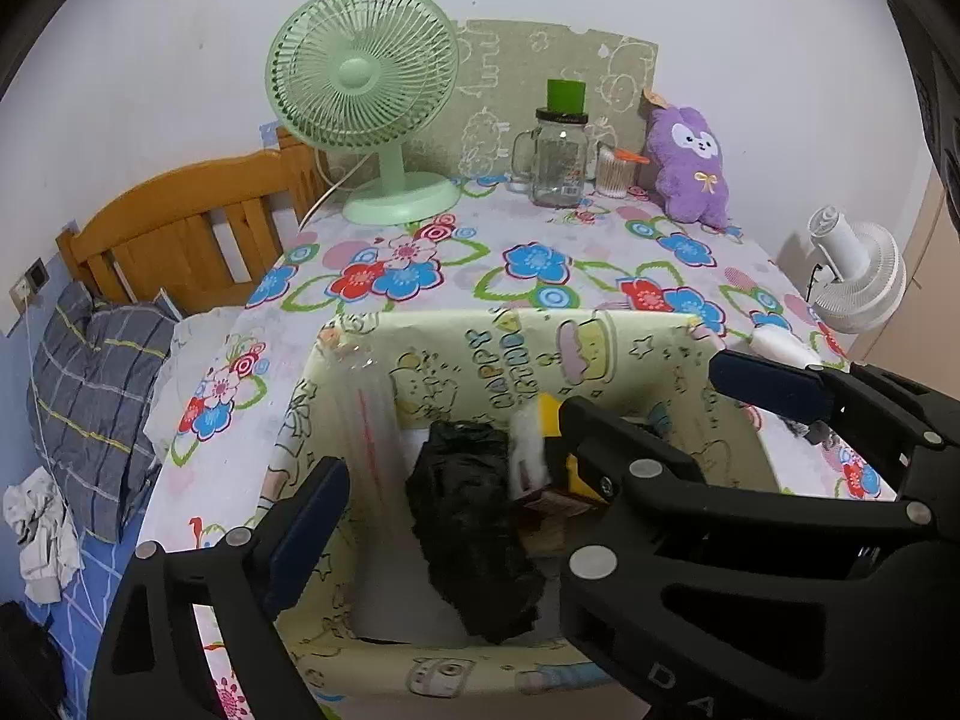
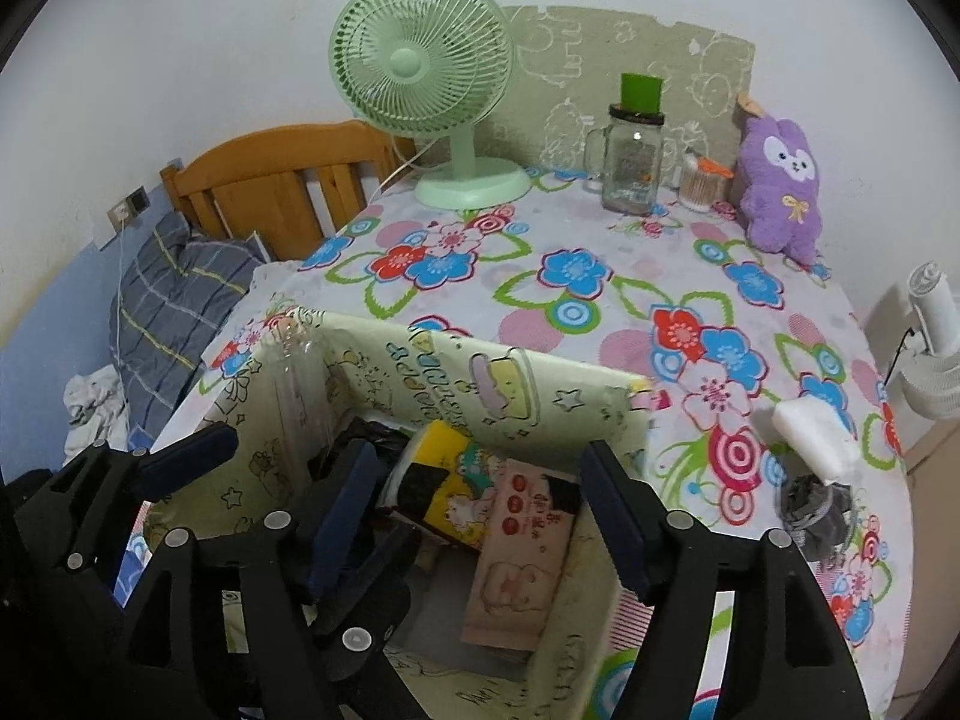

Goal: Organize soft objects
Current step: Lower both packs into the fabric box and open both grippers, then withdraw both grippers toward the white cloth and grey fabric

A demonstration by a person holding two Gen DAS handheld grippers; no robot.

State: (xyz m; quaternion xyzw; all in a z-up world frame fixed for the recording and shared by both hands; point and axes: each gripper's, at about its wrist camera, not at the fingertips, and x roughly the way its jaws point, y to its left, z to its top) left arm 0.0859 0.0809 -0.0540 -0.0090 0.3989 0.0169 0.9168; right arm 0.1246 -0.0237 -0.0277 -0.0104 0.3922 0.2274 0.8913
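A box (image 2: 540,384) wrapped in pale yellow cartoon paper stands at the table's near edge. Inside it lie a crumpled black bag (image 1: 468,534), a yellow tissue pack (image 2: 456,480) and a pink tissue pack (image 2: 522,570). Both grippers hang over the box. My left gripper (image 1: 450,534) is open above the black bag and touches nothing. My right gripper (image 2: 477,516) is open above the pink pack, its pads clear of it; in the left wrist view the right gripper (image 1: 672,402) crosses over my left one. A purple plush toy (image 2: 780,186) sits upright at the table's back right.
A white block (image 2: 807,435) and a grey crumpled cloth (image 2: 816,513) lie on the flowered tablecloth (image 2: 600,312) right of the box. A green fan (image 1: 366,96), a glass jar (image 1: 558,162) and a cotton-swab pot (image 1: 612,171) stand at the back. A bed (image 1: 90,372) is to the left.
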